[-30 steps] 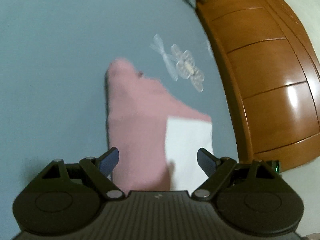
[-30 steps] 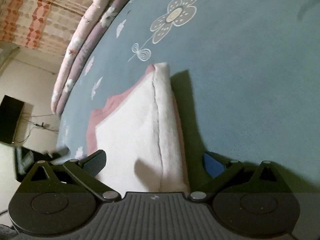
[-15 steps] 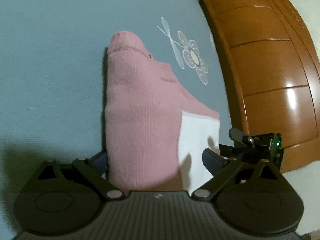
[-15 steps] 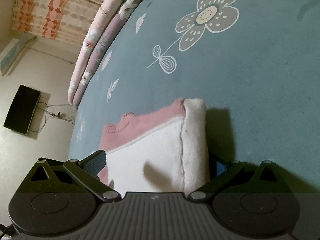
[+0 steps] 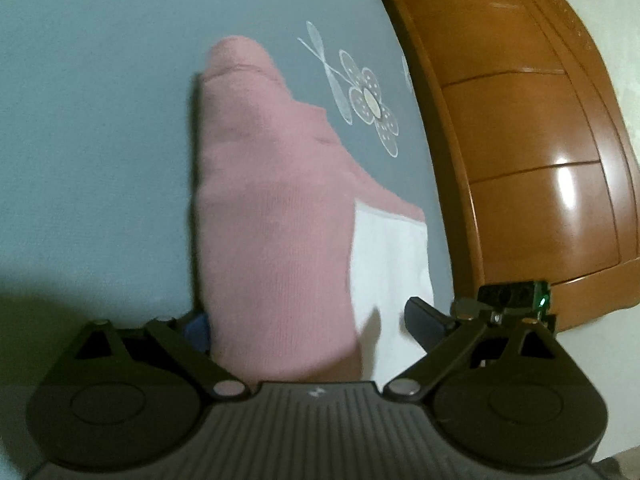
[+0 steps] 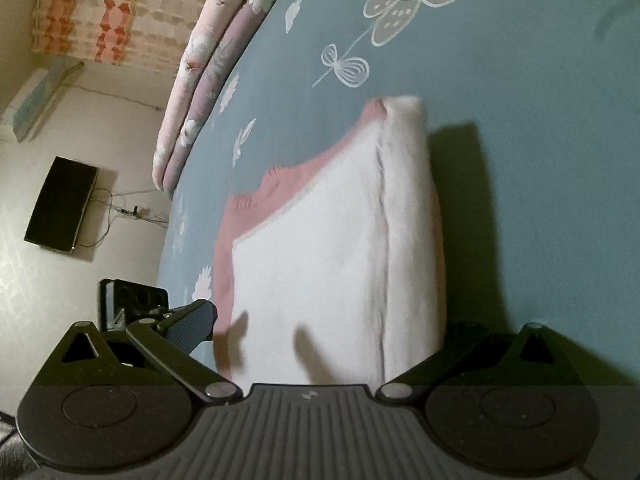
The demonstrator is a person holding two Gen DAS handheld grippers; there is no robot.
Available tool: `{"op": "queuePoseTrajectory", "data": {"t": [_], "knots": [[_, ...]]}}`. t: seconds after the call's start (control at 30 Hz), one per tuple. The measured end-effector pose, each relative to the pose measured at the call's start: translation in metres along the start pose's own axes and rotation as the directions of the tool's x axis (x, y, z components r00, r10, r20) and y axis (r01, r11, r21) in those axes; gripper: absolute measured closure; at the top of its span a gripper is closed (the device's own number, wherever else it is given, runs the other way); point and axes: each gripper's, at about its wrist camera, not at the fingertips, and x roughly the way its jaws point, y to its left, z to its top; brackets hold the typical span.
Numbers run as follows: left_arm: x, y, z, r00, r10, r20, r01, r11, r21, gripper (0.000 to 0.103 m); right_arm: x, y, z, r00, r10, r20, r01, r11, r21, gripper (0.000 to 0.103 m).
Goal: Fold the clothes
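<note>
A folded pink-and-white garment lies on the blue flowered bedsheet (image 5: 100, 120). In the left wrist view its pink fold (image 5: 272, 200) runs away from me, with a white panel (image 5: 392, 264) on its right. My left gripper (image 5: 308, 320) is open wide and straddles the near end; its left finger is half hidden behind the pink fold, its right finger stands apart from the white panel. In the right wrist view the white fold (image 6: 320, 248) fills the middle, edged in pink (image 6: 240, 208). My right gripper (image 6: 332, 320) is open wide around its near end.
A glossy wooden bed board (image 5: 520, 140) borders the sheet on the right. The other gripper's body (image 5: 516, 296) shows beside it. A rolled floral quilt (image 6: 200, 60), a black box on the floor (image 6: 60, 204) and a patterned curtain (image 6: 100, 8) lie beyond the bed's edge.
The left gripper sank toward the garment and its jaws spread wider, so the pink fold now sits between them. The right gripper slid along the white fold. Each gripper came into the other's view.
</note>
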Motion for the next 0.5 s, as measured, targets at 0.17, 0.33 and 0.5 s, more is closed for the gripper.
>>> {"op": "queuePoseTrajectory", "data": {"t": [0.17, 0.33, 0.5], "knots": [[-0.011, 0.006, -0.019, 0.999, -0.032, 0.033, 0.031, 0.999, 0.015, 0.016, -0.008, 0.000, -0.016, 1.000, 0.021, 0.006, -0.020, 0.999, -0.035, 0.000], [-0.011, 0.012, -0.013, 0.999, -0.025, 0.034, 0.025, 1.000, -0.009, 0.021, -0.006, 0.002, -0.018, 1.000, 0.010, 0.014, -0.009, 0.999, -0.047, 0.000], [-0.004, 0.000, -0.012, 1.000, 0.009, 0.028, -0.011, 0.998, 0.055, 0.022, -0.006, 0.001, -0.013, 1.000, -0.006, 0.006, 0.006, 0.998, -0.064, 0.005]]}}
